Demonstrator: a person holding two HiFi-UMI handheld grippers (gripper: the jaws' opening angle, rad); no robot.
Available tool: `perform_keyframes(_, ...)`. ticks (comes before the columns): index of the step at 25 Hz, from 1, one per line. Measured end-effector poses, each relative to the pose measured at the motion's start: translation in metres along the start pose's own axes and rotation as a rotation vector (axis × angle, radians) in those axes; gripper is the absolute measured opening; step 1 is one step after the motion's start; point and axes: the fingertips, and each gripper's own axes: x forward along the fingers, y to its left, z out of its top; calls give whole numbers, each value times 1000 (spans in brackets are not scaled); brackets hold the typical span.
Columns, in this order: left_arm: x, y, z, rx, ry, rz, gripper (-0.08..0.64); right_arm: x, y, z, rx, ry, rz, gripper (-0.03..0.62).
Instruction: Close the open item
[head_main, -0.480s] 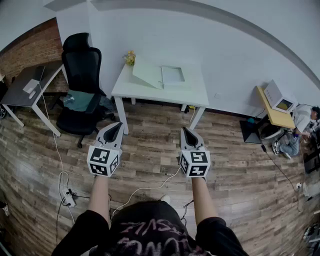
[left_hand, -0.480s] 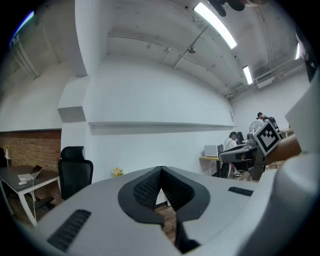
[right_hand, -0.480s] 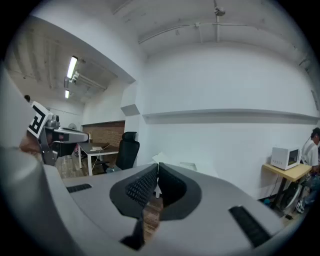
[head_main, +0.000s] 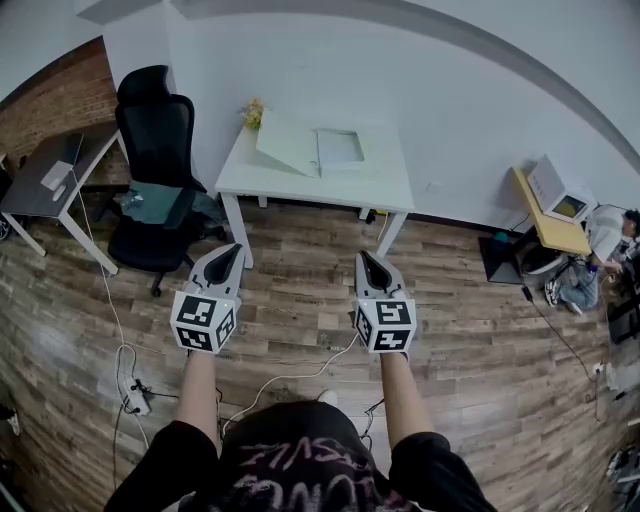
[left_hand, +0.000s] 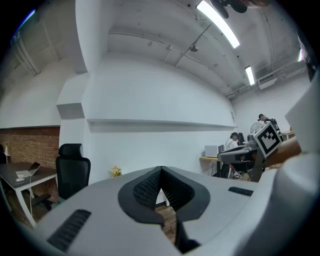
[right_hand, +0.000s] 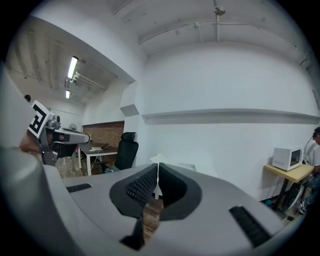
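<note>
— What does the head view give you?
— I've got both tools held out about level over the wood floor. The left gripper and right gripper sit side by side, well apart from the white table against the wall. The open item lies on the far half of that table, its pale lid tilted up to the left of its flat base. A black office chair stands just left of the table.
— And the left gripper view?
— My left claw is fully closed, tips touching, with nothing in it. Beyond it I see the chair and a small bunch of yellow flowers.
— Right gripper view?
— That claw is pinched together too, with only a hairline slit between the pads, and it's empty. The raised lid shows as a white point just above its tips, far off.
</note>
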Motion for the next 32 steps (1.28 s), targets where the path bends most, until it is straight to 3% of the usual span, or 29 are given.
perform_keyframes(17,97,-24,10,-10,5,72,11,59,-97,-2,0,-8,56,28)
perform_keyframes(32,172,5,-13,-21,45,76,11,141,-120,-20,13,27,90,28)
